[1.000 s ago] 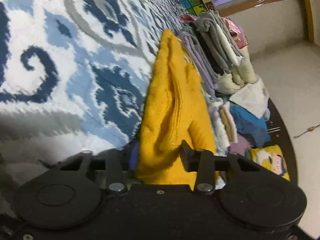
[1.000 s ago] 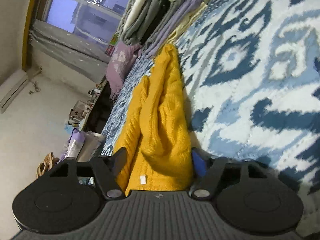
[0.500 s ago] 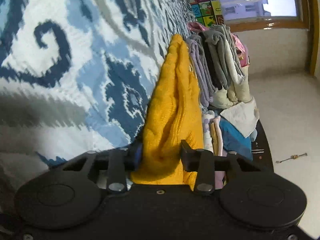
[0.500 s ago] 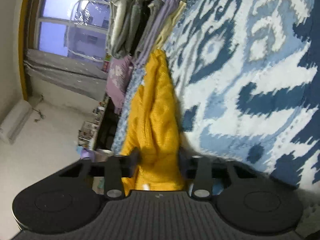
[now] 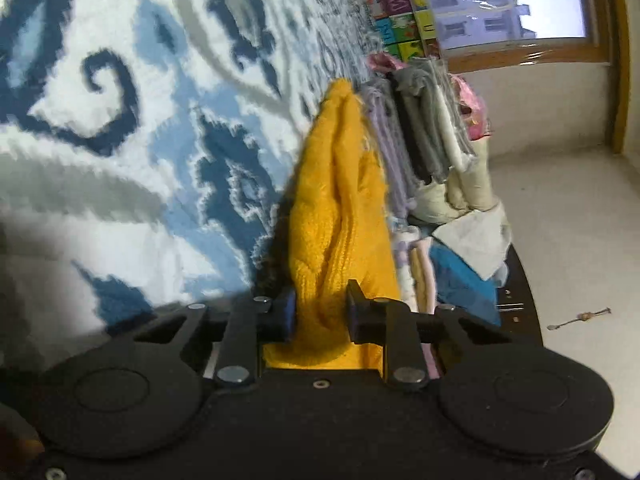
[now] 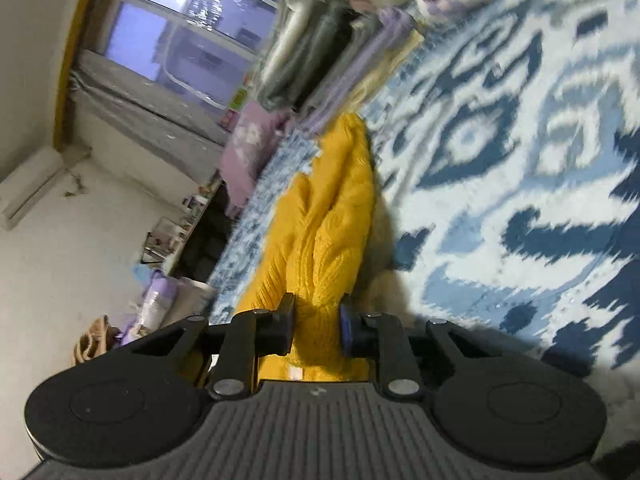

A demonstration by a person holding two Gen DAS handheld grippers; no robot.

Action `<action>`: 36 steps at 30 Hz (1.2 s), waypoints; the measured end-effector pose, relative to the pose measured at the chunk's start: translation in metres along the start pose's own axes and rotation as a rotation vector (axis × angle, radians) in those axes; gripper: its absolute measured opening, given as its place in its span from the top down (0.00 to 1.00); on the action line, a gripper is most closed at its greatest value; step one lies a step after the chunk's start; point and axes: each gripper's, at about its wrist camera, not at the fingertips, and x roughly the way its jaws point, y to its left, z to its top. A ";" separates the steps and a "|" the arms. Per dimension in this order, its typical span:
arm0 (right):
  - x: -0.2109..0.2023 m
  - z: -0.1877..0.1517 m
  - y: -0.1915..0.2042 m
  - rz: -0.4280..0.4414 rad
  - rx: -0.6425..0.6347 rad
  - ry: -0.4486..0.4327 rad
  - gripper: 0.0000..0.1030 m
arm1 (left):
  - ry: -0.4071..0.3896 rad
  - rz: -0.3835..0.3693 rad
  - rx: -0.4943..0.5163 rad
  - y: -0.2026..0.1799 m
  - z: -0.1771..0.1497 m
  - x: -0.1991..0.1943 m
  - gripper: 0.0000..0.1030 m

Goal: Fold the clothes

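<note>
A yellow knitted sweater (image 5: 340, 208) lies bunched in a long ridge on the blue and white patterned bedspread (image 5: 120, 152). My left gripper (image 5: 320, 308) is shut on one end of it. My right gripper (image 6: 316, 316) is shut on the other end of the same sweater (image 6: 332, 220). The sweater stretches away from each gripper toward a pile of folded clothes (image 5: 424, 128). The part inside each gripper's jaws is hidden.
The pile of folded grey, lilac and cream clothes also shows in the right wrist view (image 6: 320, 64). Loose clothes, blue (image 5: 464, 280) and white, lie by a dark round table edge (image 5: 524, 304). A window (image 6: 192, 36) and a lilac pillow (image 6: 252, 144) are beyond.
Both grippers' jaws have closed tighter on the yellow sweater. Both cameras have shifted and tilted, and the right wrist view is blurred by motion.
</note>
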 end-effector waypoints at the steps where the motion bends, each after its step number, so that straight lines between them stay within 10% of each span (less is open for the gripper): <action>1: 0.005 0.000 -0.004 -0.023 0.006 0.033 0.74 | 0.012 0.015 -0.005 0.006 0.001 0.004 0.72; 9: -0.024 0.000 0.031 -0.105 -0.317 -0.025 0.34 | 0.047 -0.006 0.231 -0.020 0.019 -0.023 0.45; 17: -0.039 -0.029 0.065 -0.291 -0.906 -0.026 0.34 | -0.017 0.192 1.110 -0.079 -0.027 -0.046 0.28; 25: -0.018 -0.097 0.071 -0.440 -1.391 0.120 0.32 | 0.078 0.470 1.835 -0.044 -0.103 -0.015 0.26; 36: 0.005 -0.121 0.064 -0.540 -1.705 -0.017 0.28 | -0.101 0.542 2.140 -0.016 -0.116 0.008 0.23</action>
